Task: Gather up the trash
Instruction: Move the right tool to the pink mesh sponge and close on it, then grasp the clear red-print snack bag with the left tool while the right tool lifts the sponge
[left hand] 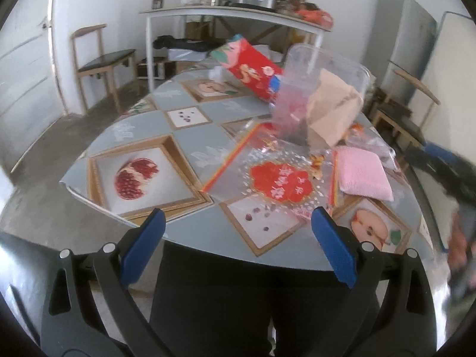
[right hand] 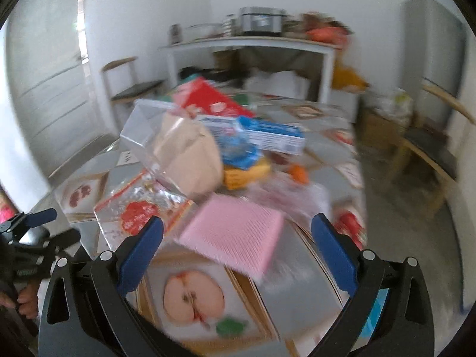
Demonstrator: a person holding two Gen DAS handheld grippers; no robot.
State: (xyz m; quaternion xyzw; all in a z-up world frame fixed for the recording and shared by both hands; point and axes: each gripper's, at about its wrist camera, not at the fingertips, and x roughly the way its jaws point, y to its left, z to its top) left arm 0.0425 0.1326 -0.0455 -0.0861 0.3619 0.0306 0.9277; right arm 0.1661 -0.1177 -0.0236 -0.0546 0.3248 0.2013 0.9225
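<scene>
Trash is piled on the fruit-print table. A clear plastic box holds crumpled brown paper. In front of it lies a clear bag with a red emblem, and to its right a pink cloth. A red packet leans behind. My left gripper hovers open at the table's near edge, holding nothing. In the blurred right wrist view, my right gripper is open just short of the pink cloth, with the plastic box, brown paper and a blue-and-white carton beyond.
Wooden chairs stand at the left and right of the table. A white side table with kitchenware is against the back wall. A grey fridge stands at the right. The person's dark clothing fills the space below the table edge.
</scene>
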